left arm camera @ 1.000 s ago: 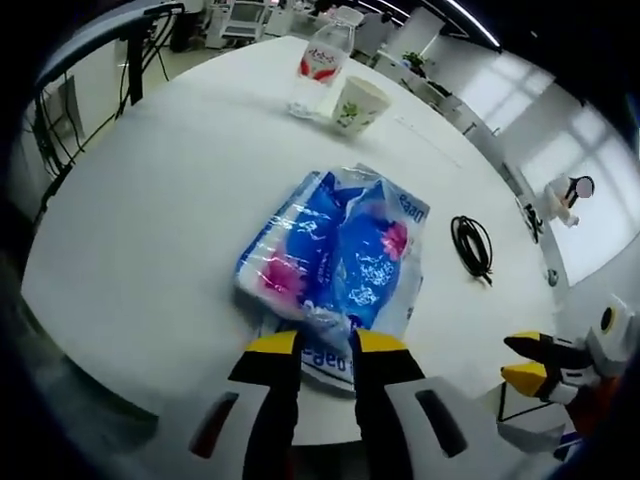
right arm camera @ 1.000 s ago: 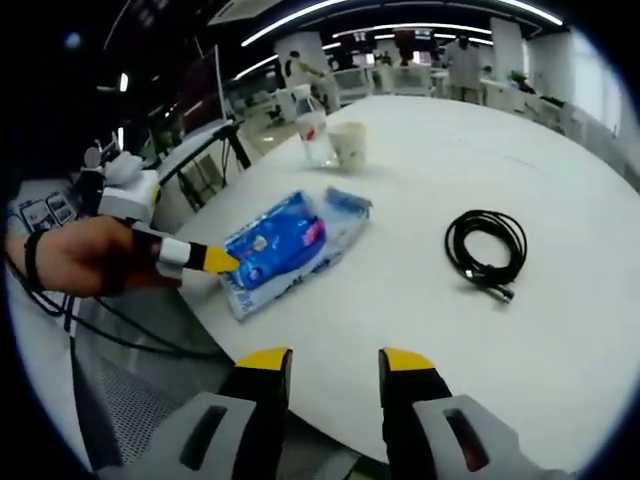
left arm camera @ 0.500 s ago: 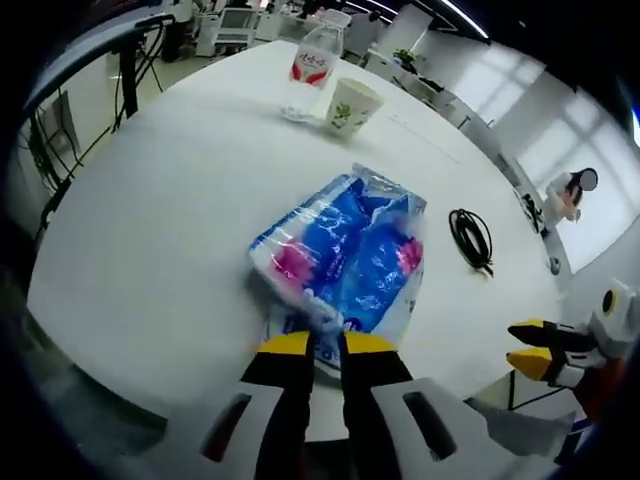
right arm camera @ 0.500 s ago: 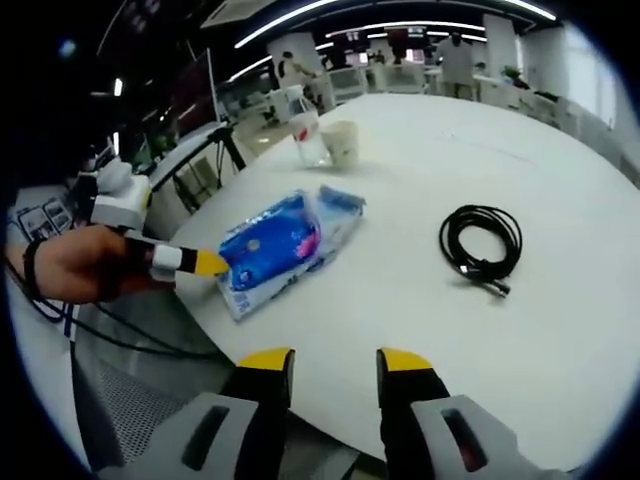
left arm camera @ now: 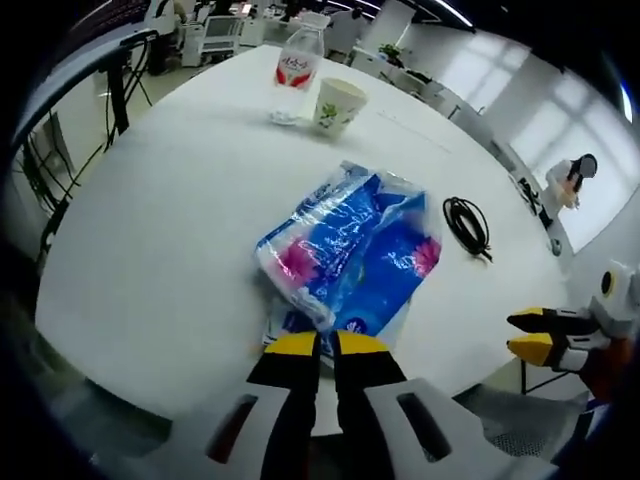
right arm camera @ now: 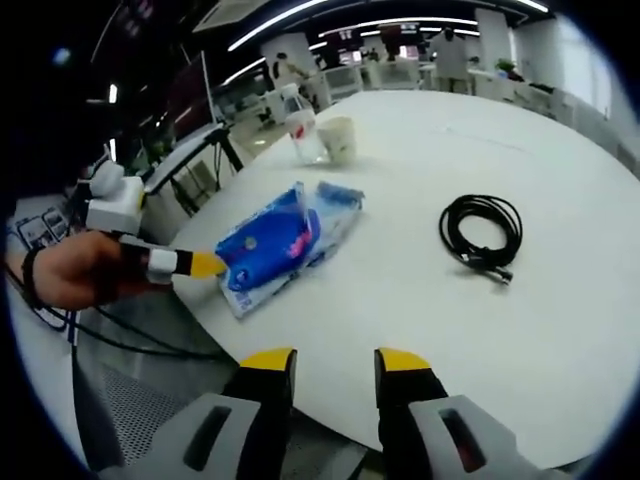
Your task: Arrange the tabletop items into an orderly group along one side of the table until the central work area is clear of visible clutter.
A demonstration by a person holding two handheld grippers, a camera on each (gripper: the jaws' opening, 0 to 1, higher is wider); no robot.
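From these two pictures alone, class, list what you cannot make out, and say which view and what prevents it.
- Blue tissue pack: printed text too small and glare-blurred, left gripper view; its near edge hidden by the left tongs.
- Bottle label: too small to read, left gripper view.
- Paper cup contents: hidden by its wall, right gripper view.
- Black cable connector type: too small, right gripper view.
- Right tongs: grip nothing; table edge below them falls outside the picture.

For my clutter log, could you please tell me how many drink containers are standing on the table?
2: a bottle and a paper cup, side by side at the table's far edge, beyond the blue package.
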